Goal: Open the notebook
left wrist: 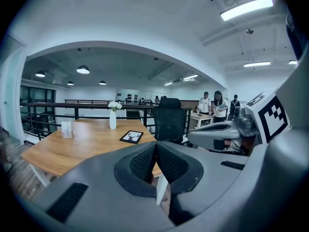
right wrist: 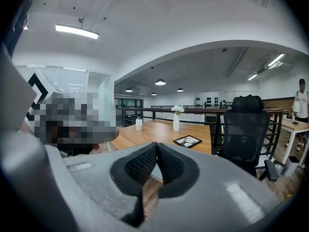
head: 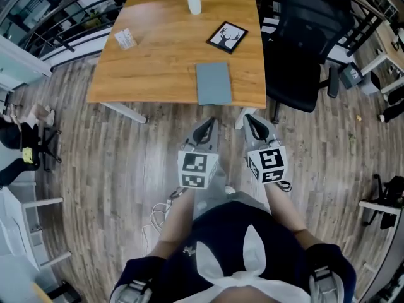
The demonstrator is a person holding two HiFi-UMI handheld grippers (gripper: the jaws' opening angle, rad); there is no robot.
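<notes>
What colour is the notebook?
The notebook is plain grey-blue; the head view shows it best.

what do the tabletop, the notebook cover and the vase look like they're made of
The tabletop looks like wood or wood-look laminate, satin: warm tan with streaky grain. The notebook has a matte grey cover, perhaps cloth or faux leather; no shine, too far to tell. The vase looks like glazed white ceramic, smooth, though plastic is possible.
</notes>
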